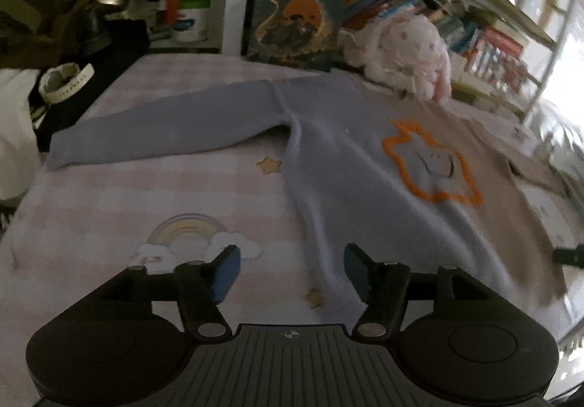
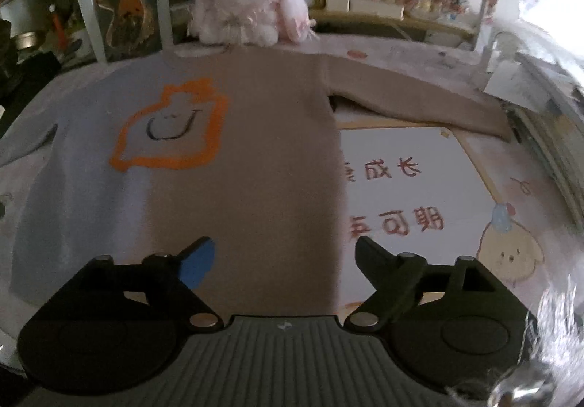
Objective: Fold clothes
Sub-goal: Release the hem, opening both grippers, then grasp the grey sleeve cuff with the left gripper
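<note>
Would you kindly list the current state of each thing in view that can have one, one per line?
sweater: spread flat, face up, unfolded, not gripped
blue sleeve: stretched out to the side
tan sleeve: stretched out to the side, lying flat
left gripper: open, holding nothing
right gripper: open, holding nothing
plush rabbit: sitting at the sweater's far edge
book: standing upright

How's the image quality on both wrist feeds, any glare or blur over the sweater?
Left wrist view: dim, motion-blurred toward the right, window glare washing out the right edge; sweater still readable. Right wrist view: sharper, sweater evenly lit, glare only at the far right rim; fisheye bends the edges in both.
</note>
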Motion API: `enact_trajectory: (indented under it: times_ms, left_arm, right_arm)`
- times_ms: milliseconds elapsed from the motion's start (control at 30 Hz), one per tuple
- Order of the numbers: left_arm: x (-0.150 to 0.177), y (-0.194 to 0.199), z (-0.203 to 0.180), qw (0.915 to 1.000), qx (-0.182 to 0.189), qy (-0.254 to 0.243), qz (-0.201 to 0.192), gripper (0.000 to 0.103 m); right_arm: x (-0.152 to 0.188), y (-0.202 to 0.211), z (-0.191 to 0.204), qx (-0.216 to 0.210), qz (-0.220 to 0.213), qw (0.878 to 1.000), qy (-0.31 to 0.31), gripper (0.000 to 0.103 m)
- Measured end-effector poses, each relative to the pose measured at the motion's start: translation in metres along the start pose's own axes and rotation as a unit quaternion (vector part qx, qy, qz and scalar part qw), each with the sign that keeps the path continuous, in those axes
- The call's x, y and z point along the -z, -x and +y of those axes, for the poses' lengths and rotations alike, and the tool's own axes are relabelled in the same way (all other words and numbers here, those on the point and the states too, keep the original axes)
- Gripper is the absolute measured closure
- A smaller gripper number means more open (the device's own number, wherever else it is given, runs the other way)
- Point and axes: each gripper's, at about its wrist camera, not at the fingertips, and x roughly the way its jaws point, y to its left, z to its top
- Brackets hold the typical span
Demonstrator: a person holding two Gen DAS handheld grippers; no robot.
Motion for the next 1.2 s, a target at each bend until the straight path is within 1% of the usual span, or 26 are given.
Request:
enact_trajectory:
  times_ms: [67, 167, 267, 333, 433, 633, 800, 867, 933, 967, 1033, 1167, 1200]
  left_arm:
    - [0.002, 0.002, 0.013, 1.0000, 0.004, -0.008, 0.001, 0.036]
    - [0.001, 0.003, 0.034, 1.0000, 0.008, 0.002, -0.004, 0.034]
    - [-0.006, 0.002, 0.054, 0.9998, 0.005, 0.017, -0.008, 0.034]
    - [-0.012, 0.002, 0.067, 0.9995, -0.005, 0.025, -0.017, 0.033]
    - [-0.018, 0.003, 0.088, 0.9982, -0.030, 0.041, -0.033, 0.033]
    - [-0.025, 0.003, 0.130, 0.9934, -0.076, 0.069, -0.052, 0.033]
    - [-0.031, -0.001, 0.169, 0.9850, -0.106, 0.120, -0.066, 0.033]
    - [-0.033, -0.006, 0.181, 0.9824, -0.107, 0.135, -0.073, 0.033]
    - [-0.036, -0.011, 0.192, 0.9796, -0.107, 0.149, -0.081, 0.035]
    - [-0.037, -0.013, 0.198, 0.9781, -0.108, 0.156, -0.085, 0.038]
    - [-0.040, -0.020, 0.207, 0.9754, -0.104, 0.173, -0.087, 0.038]
    - [-0.045, -0.033, 0.219, 0.9707, -0.098, 0.203, -0.084, 0.041]
    - [-0.046, -0.037, 0.222, 0.9696, -0.097, 0.210, -0.080, 0.044]
  right_arm:
    - [0.009, 0.008, 0.023, 0.017, -0.016, 1.000, 0.007, 0.016]
    - [0.018, 0.017, 0.055, 0.035, -0.033, 0.999, 0.018, 0.014]
    - [0.025, 0.025, 0.084, 0.047, -0.049, 0.997, 0.033, 0.014]
    - [0.027, 0.032, 0.098, 0.052, -0.061, 0.996, 0.046, 0.012]
    - [0.027, 0.039, 0.108, 0.059, -0.074, 0.995, 0.041, 0.011]
    - [0.027, 0.045, 0.120, 0.074, -0.079, 0.994, 0.027, 0.011]
    - [0.026, 0.047, 0.129, 0.083, -0.078, 0.993, 0.026, 0.010]
    - [0.025, 0.048, 0.134, 0.084, -0.076, 0.993, 0.031, 0.010]
    - [0.025, 0.048, 0.139, 0.086, -0.075, 0.993, 0.037, 0.010]
    - [0.024, 0.048, 0.141, 0.086, -0.074, 0.993, 0.041, 0.010]
    - [0.025, 0.049, 0.147, 0.088, -0.071, 0.992, 0.052, 0.010]
    - [0.026, 0.052, 0.154, 0.095, -0.063, 0.991, 0.070, 0.010]
    - [0.026, 0.053, 0.154, 0.097, -0.062, 0.991, 0.072, 0.010]
